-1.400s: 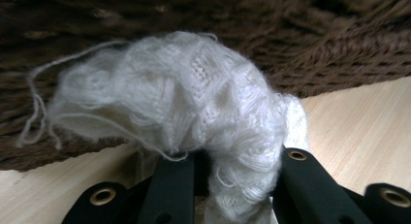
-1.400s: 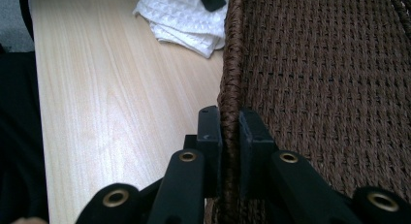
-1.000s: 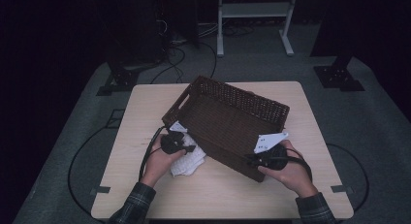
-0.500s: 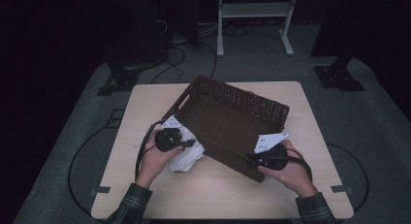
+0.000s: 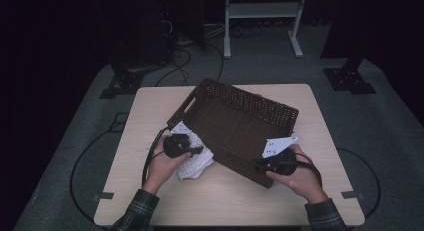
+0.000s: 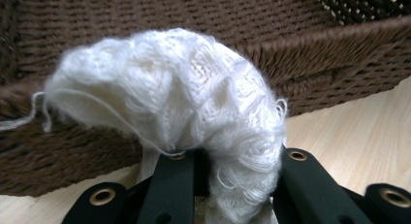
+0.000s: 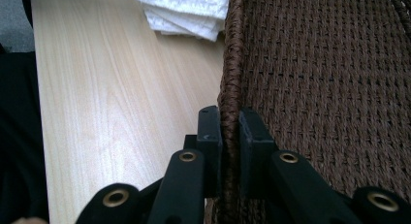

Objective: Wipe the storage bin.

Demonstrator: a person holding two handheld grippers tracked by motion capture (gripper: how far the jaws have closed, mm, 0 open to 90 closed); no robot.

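A brown wicker basket (image 5: 240, 121) sits askew in the middle of the pale wooden table (image 5: 150, 106). My right gripper (image 5: 265, 166) is shut on its near right rim; in the right gripper view the woven rim (image 7: 229, 78) is pinched between the two jaws of the right gripper (image 7: 229, 132). My left gripper (image 5: 192, 151) is at the basket's near left side, shut on a white knitted cloth (image 5: 196, 165). In the left gripper view the bunched cloth (image 6: 184, 98) bulges up out of the left gripper (image 6: 228, 158), with the basket wall (image 6: 300, 44) just behind it.
The cloth (image 7: 186, 8) also lies on the table beyond the basket's corner in the right gripper view. Bare tabletop (image 5: 225, 201) stretches along the near edge between the person's forearms. Cables (image 5: 85, 161) loop over the grey floor, and a white frame (image 5: 260, 21) stands behind the table.
The left hand has shifted slightly beside the basket, carrying the cloth with it. The right gripper and the basket have kept still.
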